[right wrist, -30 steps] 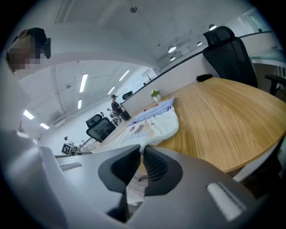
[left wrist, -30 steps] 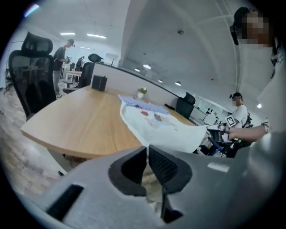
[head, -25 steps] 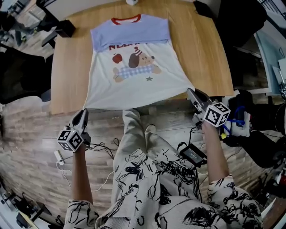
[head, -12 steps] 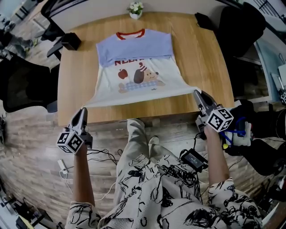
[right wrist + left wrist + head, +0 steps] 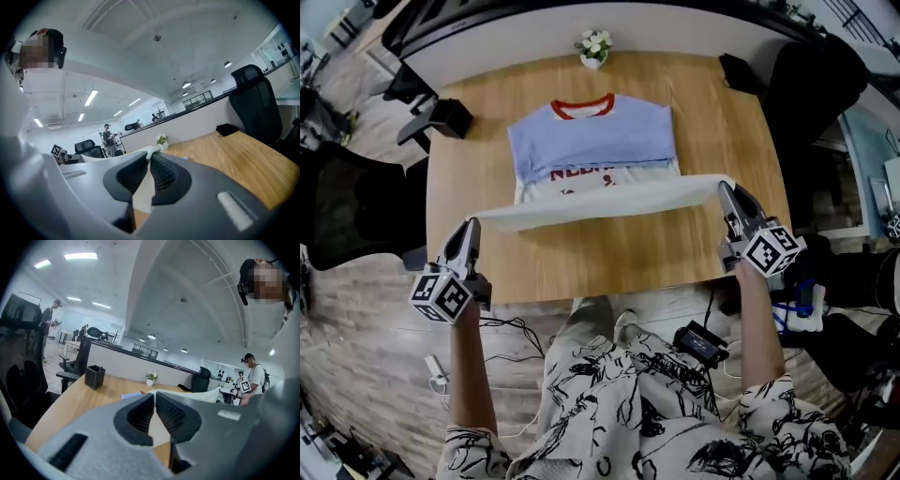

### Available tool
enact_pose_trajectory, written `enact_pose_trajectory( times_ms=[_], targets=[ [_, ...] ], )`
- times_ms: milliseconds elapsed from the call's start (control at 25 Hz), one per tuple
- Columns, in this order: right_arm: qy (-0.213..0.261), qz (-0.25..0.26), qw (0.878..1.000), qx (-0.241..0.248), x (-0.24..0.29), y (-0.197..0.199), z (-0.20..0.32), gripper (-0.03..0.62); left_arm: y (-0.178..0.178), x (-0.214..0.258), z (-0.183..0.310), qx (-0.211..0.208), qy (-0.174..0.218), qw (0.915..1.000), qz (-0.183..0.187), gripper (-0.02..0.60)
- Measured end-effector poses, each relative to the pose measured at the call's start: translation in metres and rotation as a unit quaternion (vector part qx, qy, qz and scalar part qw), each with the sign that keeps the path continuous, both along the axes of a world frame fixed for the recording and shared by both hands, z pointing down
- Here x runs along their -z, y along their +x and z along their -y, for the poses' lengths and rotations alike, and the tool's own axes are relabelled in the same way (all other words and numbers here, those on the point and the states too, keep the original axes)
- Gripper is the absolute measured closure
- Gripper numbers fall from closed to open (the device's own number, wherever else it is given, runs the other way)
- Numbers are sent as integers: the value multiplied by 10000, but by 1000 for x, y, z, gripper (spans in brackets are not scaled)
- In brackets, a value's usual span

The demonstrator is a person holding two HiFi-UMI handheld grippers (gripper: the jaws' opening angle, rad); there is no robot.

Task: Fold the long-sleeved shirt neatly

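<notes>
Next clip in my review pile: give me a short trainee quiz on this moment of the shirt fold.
1. True or false: the left gripper and the right gripper are each shut on the hem of the shirt.
2. What stands at the far edge of the table, beyond the collar? A) potted flowers B) a mug C) a lamp
3. Fill in: the collar is trimmed in ____.
Key: 1 true; 2 A; 3 red.

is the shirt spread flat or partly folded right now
Partly folded: the left gripper and right gripper pinch the hem of the shirt, raised over its lower half; the collar lies flat on the table.
</notes>
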State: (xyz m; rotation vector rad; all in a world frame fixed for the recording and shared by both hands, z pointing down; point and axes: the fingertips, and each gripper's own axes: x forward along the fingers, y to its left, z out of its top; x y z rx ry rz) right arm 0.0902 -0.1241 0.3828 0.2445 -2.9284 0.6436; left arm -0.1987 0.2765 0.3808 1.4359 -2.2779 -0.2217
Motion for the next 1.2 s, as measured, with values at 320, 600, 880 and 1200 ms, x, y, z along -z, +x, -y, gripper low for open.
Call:
enact_pose_trajectory(
  times_ms=[320, 600, 880, 1200],
  targets=[
    [217, -441, 9981, -359, 14, -76, 55, 566, -91, 20, 65, -349, -367, 9987, -78, 560],
    [80, -797, 9950, -601, -11, -138, 108, 566, -160, -7, 124, -575, -622, 9962, -182, 560],
    [-113, -1329, 9901, -447, -82, -197, 163, 566, -219, -82, 177, -655, -1125, 9913, -184, 560],
    [-284, -2331, 9720, -126, -176, -252, 205, 565, -270, -177, 214, -526, -2077, 9737, -774, 558]
  ],
)
